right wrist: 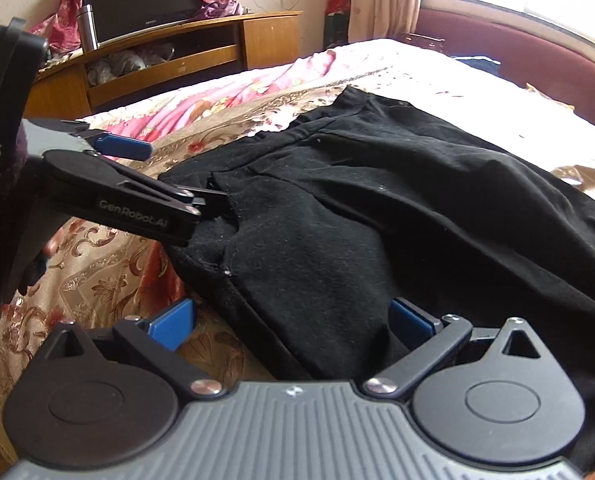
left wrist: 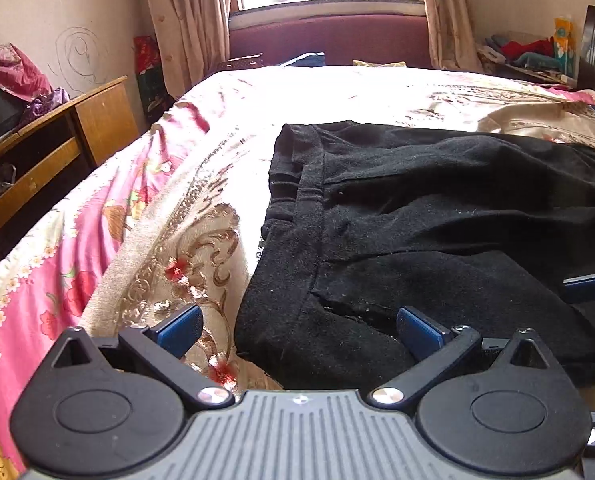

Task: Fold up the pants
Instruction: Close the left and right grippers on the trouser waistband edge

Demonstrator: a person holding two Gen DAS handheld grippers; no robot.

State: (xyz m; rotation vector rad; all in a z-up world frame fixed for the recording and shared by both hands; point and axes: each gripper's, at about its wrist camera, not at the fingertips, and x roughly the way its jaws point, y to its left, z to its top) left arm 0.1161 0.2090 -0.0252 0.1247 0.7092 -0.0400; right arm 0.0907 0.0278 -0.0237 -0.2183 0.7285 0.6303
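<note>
Black pants (left wrist: pixel 437 216) lie near the bed's (left wrist: pixel 201 184) edge (both tongs (left wrist: pixel 299 330) (right wrist: pixel 291 322) spread, straddling hems).

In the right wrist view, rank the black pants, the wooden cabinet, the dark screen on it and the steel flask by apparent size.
1. black pants, largest, though nearest the camera
2. wooden cabinet
3. dark screen
4. steel flask, smallest
</note>
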